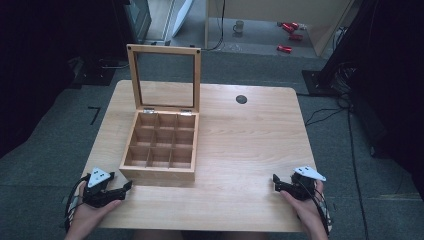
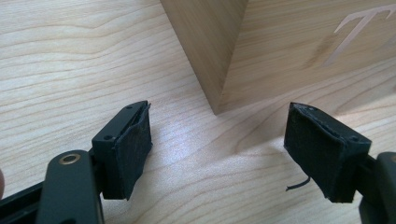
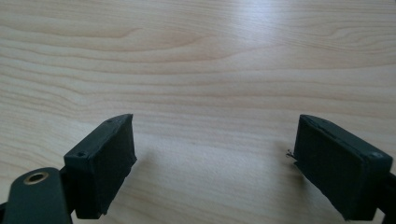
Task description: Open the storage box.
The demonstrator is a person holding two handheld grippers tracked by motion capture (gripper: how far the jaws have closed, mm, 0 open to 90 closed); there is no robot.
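Observation:
A wooden box (image 1: 159,172) with nine empty compartments stands on the left half of the table, its glass-paned lid (image 1: 165,77) raised upright at the back. My left gripper (image 1: 125,188) rests near the table's front left, just off the box's front left corner (image 2: 215,100), jaws wide apart with nothing between them (image 2: 217,154). My right gripper (image 1: 276,183) lies at the front right on bare wood, open and empty (image 3: 212,161). A hand holds each gripper.
The light wooden table (image 1: 240,145) has a round black cable hole (image 1: 241,99) at the back right. Beyond the table the floor holds cables, a mug (image 1: 239,26) and red objects (image 1: 289,27).

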